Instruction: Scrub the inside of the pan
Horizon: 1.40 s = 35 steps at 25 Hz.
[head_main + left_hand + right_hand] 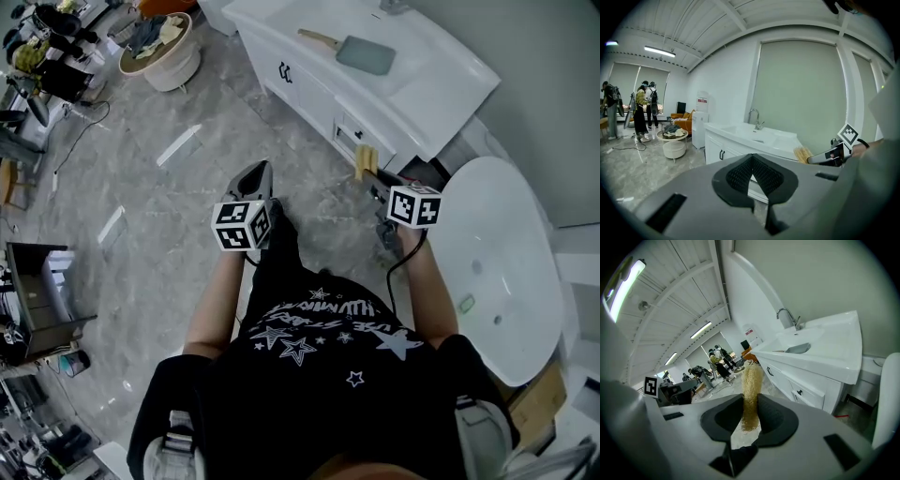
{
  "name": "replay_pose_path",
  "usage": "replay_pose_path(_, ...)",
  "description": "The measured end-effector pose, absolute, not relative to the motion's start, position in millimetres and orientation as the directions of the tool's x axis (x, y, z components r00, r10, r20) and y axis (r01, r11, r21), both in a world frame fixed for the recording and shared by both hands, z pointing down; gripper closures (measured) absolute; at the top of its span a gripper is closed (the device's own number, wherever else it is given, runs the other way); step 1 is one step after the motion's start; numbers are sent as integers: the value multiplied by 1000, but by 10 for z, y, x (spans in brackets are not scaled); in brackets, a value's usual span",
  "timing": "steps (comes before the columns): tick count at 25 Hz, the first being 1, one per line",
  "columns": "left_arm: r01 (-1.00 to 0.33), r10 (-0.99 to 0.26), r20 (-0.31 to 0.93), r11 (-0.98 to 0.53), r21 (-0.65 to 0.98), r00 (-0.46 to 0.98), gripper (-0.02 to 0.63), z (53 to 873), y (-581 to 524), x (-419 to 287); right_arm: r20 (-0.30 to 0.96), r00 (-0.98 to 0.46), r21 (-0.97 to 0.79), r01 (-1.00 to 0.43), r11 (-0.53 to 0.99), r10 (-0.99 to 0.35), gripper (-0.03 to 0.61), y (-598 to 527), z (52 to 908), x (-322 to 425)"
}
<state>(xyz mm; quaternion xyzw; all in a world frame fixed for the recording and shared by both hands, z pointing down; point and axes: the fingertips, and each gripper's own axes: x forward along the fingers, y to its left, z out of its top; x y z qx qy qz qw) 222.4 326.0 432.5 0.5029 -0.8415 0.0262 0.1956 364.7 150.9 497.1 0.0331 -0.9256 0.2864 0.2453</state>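
White tub [506,262], beside me on my right. White counter [450,80] with sink; the pan [366,54] lies in its basin, well apart from both grippers. My right gripper [750,413]: fingers clamped on a tan fibre scrubber [751,385]. My left gripper [752,171]: fingers closed together.

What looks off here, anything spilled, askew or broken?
Nothing spilled or broken. The pan lies in the white sink, apart from both grippers. The right gripper is clamped on a straw-coloured scrubber; the left gripper is shut on nothing.
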Motion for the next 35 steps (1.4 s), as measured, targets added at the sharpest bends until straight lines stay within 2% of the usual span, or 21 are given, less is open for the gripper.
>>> replay_pose_path(11, -888, -870, 360, 421, 187, -337, 606, 4504, 2601, 1055, 505, -863, -490, -297, 819, -11, 492, 972, 5072, 2645)
replay_pose_path(24, -945, -923, 350, 248, 215, -162, 606, 4491, 1748, -387, 531, -839, -457, -405, 792, -122, 491, 514, 4933, 1226)
replay_pose_path(35, -969, -938, 346, 102, 225, -18, 606, 4494, 1106, -1180, 545, -805, -441, -513, 736, -234, 491, 63, 4911, 512)
